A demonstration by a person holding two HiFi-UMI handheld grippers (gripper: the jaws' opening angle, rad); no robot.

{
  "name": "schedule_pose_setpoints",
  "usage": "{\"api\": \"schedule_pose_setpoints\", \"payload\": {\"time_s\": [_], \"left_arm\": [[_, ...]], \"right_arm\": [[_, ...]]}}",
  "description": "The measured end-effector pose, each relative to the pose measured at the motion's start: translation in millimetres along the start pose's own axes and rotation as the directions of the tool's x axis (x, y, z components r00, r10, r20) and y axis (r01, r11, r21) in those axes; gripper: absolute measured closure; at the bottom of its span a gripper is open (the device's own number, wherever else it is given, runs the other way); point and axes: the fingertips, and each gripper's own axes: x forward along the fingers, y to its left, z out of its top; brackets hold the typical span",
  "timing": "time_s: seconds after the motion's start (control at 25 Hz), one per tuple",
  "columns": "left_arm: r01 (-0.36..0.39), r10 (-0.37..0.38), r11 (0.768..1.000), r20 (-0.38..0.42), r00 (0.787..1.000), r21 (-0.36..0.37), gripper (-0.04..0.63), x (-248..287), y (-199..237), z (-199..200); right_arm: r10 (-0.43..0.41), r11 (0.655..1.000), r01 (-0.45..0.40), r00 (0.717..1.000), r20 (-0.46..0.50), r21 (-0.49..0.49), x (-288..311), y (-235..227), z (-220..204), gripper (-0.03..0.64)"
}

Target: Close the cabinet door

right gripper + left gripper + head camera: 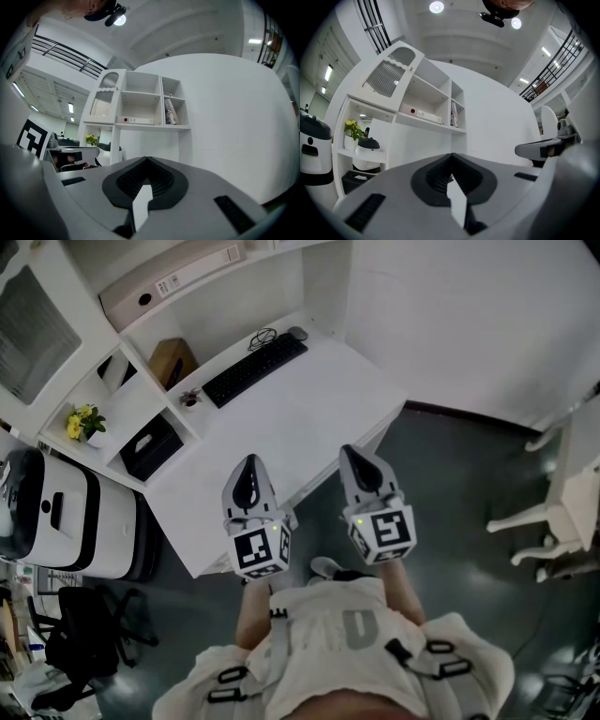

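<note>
From the head view we see our two tongs side by side over the near edge of the desk (300,427). The left gripper (249,465) and the right gripper (359,454) are both pinched together and hold nothing. Near the desk's far edge lie one keyboard (255,368) and one mouse (297,333). A shelf unit (150,404) stands along the left edge with one binder (169,282), one brown box (173,362) and one pot of yellow flowers (86,423). The cabinet door (33,329) is at the unit's upper left end, well apart from both tongs. One black chair (80,643) stands on the floor.

In the left gripper view the jaws meet, and the door is in plain sight above them.

In the right gripper view the jaws are likewise together. The door looks flush with the unit's front, though we cannot tell whether it is fully shut.
</note>
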Motion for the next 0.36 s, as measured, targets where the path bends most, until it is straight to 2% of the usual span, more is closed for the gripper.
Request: {"api": "schedule_pose_setpoints", "payload": {"time_s": [0.36], "left_arm": [[-0.005,0.005,1.0,-0.009,1.0,0.005,0.589,0.1,0.8,-1.1]], "right_arm": [[0.021,1.0,-0.021,1.0,0.02,-0.019,2.8,1.6,0.3,0.62]]}}
